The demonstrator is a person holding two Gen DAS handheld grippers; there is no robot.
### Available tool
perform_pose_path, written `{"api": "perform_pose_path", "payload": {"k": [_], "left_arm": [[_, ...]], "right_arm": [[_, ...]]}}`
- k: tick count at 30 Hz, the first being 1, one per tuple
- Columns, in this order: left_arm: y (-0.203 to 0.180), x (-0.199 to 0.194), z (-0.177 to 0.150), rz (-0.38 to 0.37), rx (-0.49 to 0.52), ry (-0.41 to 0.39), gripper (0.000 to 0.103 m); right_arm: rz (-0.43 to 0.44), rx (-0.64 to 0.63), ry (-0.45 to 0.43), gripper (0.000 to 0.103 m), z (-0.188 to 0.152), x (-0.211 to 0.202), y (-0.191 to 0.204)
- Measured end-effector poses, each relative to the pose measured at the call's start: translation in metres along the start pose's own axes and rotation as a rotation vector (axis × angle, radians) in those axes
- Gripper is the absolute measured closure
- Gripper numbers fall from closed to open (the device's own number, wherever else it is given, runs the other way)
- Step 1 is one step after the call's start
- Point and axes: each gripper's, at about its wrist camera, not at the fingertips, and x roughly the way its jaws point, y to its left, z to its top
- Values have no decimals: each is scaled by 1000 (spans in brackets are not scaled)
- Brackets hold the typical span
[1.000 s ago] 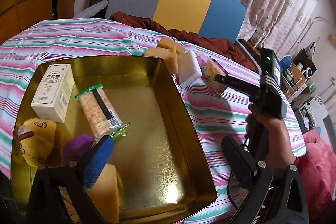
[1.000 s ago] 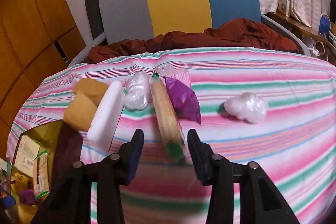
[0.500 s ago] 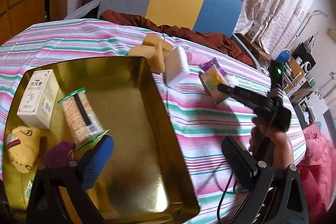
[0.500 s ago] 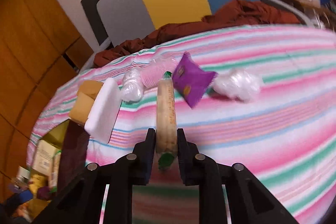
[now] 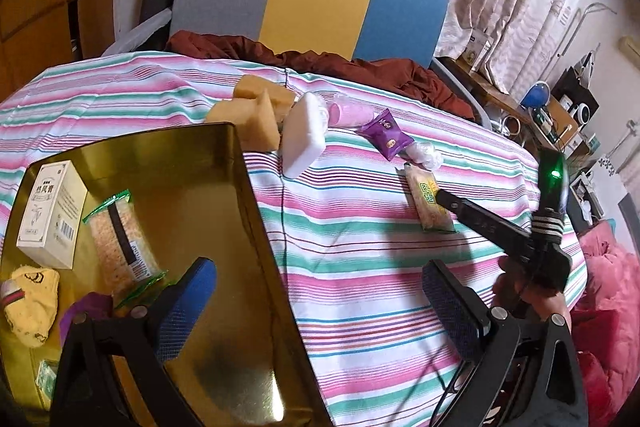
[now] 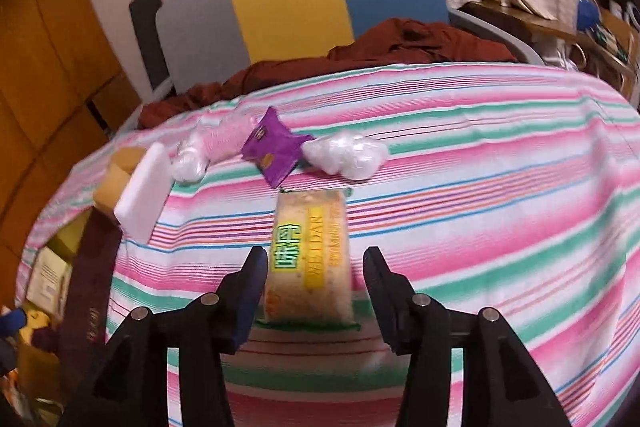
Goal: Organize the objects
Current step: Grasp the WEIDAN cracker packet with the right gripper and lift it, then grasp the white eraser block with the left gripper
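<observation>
My left gripper [image 5: 312,301] hangs over the right wall of the gold tin [image 5: 256,211], jaws wide apart, nothing between the blue pads. Tin contents, left to right: one yellow plush [image 5: 30,301], one white carton [image 5: 52,209], one purple item [image 5: 80,311] partly hidden by the finger, one cracker pack with green ends [image 5: 122,243]; a small green-printed item shows at the bottom left, unidentifiable. On the striped cloth [image 5: 360,267] right of the tin: two yellow sponges [image 5: 256,115], one white foam block [image 5: 304,135], one pink wrapped bundle [image 5: 348,111], one purple snack packet [image 5: 388,137], and crumpled clear plastic [image 5: 426,153], two wads in the right wrist view. Next, the cracker packet [image 6: 310,259] lies flat on the cloth, label up. My right gripper [image 6: 314,275] is over its near end, jaws opening: the left pad sits just beside the packet's edge, contact uncertain; the right pad stands clear with a visible gap. Packet is between the fingers, resting on the cloth. My right hand [image 5: 528,295] grips the handle at far right.
</observation>
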Motion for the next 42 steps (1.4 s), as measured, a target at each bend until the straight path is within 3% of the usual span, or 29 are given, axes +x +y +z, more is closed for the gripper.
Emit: {"api": "perform_pose_path", "payload": {"k": [4, 13, 19, 24, 29, 32, 35, 37, 38, 42], "left_arm": [[-3, 4, 9, 19, 9, -10, 0], [-12, 29, 47, 107, 42, -39, 0], [-26, 67, 77, 137, 51, -20, 0], [-34, 107, 92, 163, 78, 23, 0], [-42, 138, 99, 188, 99, 63, 0], [-47, 154, 97, 138, 113, 101, 0], [-51, 166, 91, -70, 78, 173, 1], [-50, 163, 88, -130, 36, 168, 1], [-47, 159, 88, -125, 16, 150, 1], [-26, 151, 90, 28, -57, 86, 0]], "right_arm": [[-52, -4, 30, 52, -4, 20, 4], [-78, -18, -42, 55, -18, 14, 4], [-83, 117, -107, 55, -26, 4, -21], [-31, 239, -160, 55, -32, -4, -44], [-16, 270, -178, 55, -33, -5, -49], [-11, 276, -185, 55, -34, -6, -51], [1, 295, -195, 55, -36, -6, -55], [4, 311, -203, 55, -37, -7, -57], [8, 316, -205, 55, -37, -8, -59], [7, 317, -207, 55, -37, -8, -59]]}}
